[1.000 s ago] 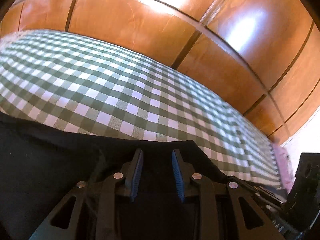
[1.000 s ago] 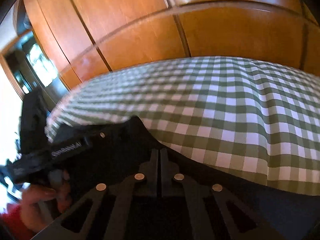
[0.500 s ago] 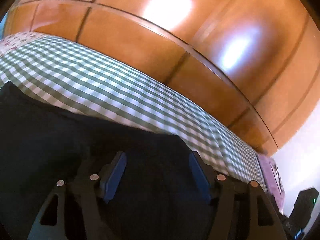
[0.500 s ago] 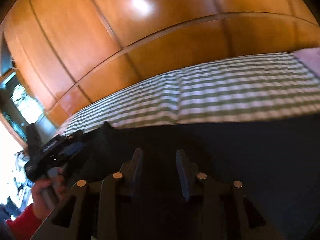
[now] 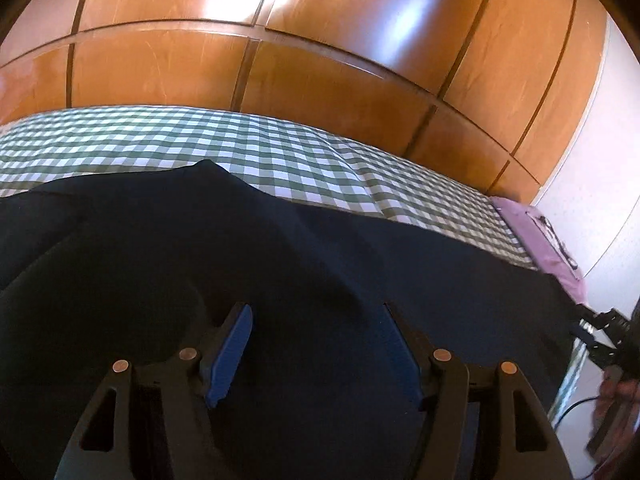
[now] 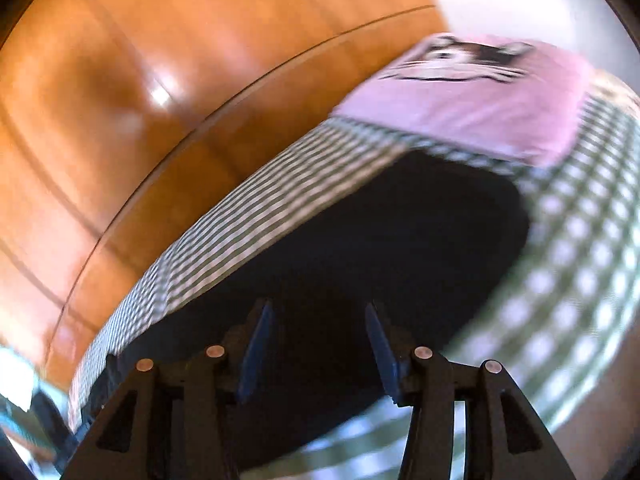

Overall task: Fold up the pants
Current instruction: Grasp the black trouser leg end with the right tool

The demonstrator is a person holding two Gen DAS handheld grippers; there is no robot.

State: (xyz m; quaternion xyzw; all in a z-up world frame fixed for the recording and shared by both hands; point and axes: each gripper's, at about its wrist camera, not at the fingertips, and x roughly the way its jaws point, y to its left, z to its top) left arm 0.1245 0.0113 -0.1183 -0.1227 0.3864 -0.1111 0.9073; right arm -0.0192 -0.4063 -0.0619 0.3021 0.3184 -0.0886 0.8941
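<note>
Dark navy pants (image 5: 280,248) lie spread on a bed with a green-and-white checked cover (image 5: 248,148). My left gripper (image 5: 320,312) is open just above the cloth, its blue pads wide apart and empty. In the right wrist view the pants (image 6: 380,240) lie along the bed edge, blurred by motion. My right gripper (image 6: 318,312) is open and empty above them. The other gripper shows at the far right of the left wrist view (image 5: 608,332), held in a hand.
Glossy wooden wardrobe panels (image 5: 320,60) stand behind the bed. A pink pillow with a cat face (image 6: 472,92) lies at the head of the bed; it also shows in the left wrist view (image 5: 540,236). A white wall (image 5: 600,160) is at the right.
Both grippers have opened and let go of the pants, which now lie flat. The right gripper has swung right toward the pink pillow; the left has pulled back a little.
</note>
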